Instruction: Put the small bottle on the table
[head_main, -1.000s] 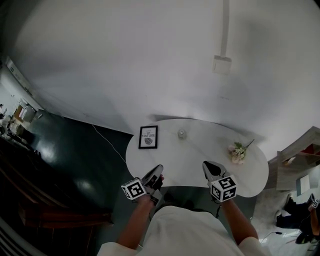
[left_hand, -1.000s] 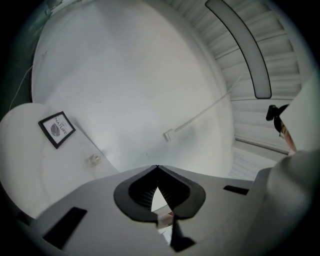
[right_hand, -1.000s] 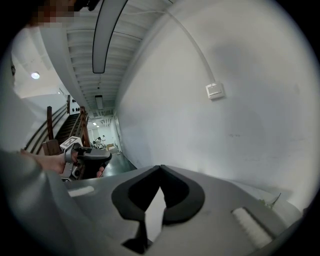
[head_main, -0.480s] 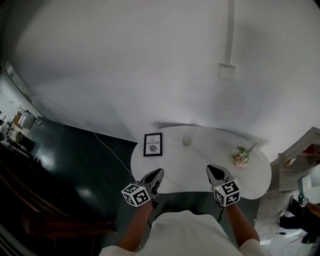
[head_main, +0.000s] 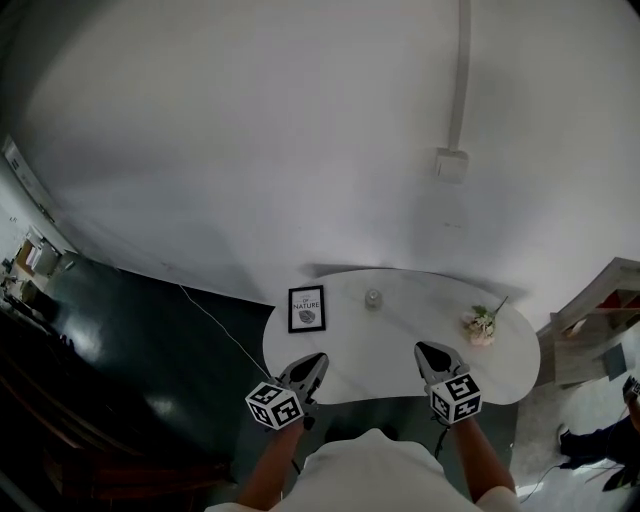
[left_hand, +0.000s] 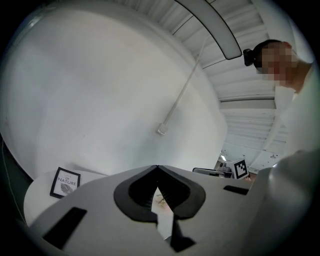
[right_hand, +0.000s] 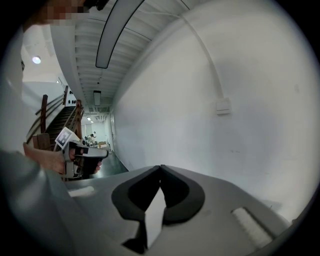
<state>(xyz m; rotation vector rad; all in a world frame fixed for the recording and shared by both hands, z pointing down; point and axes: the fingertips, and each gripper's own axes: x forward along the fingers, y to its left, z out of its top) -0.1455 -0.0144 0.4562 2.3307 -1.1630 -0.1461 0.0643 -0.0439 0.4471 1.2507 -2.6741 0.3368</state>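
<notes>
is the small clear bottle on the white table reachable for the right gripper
Likely yes: only bare white table lies between the right gripper and the small clear bottle; jaws shut.

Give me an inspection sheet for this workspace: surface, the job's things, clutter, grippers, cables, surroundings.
Surface: white table, set against the wall, mostly bare.
Job's things: small bottle, upright on the table near its back edge.
Clutter: framed picture at the table's left, flowers at its right.
Grippers: left gripper and right gripper both shut and empty, at the table's near edge.
Cables: thin cable across the dark floor left of the table; conduit rising from a wall box.
Surroundings: white wall behind, shelf at the right.
</notes>
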